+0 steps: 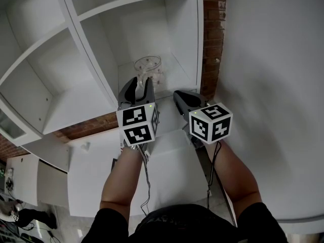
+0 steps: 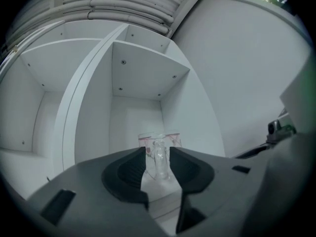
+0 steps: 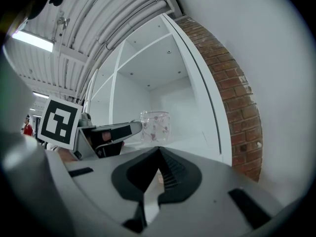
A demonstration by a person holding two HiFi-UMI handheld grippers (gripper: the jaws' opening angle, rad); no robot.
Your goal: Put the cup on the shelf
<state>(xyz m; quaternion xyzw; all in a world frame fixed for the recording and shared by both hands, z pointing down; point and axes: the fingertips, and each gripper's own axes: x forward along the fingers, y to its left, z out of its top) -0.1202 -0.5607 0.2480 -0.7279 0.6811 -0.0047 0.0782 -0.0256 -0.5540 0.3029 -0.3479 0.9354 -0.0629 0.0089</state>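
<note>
Glass cup [image 1: 148, 66] stands upright in a shelf [image 1: 185, 39] compartment at upper centre of the head view, with the left gripper [image 1: 140, 83] at it and the right gripper [image 1: 182, 96] just beside. Left gripper view, lower centre: jaws parted, the cup's handle [image 2: 160, 161] between them, unpressed. Right gripper view: jaws closed on nothing, cup [image 3: 155, 126] at centre left. Likely light, rigid, slick and breakable; the handle looks the surest hold.

The cup [image 1: 148, 67] looks clear and glossy, glass or perhaps plastic; the shelf [image 1: 91, 97] is smooth matt white board, the brick [image 1: 212, 39] rough, the left gripper [image 2: 158, 154] matt grey plastic.
</note>
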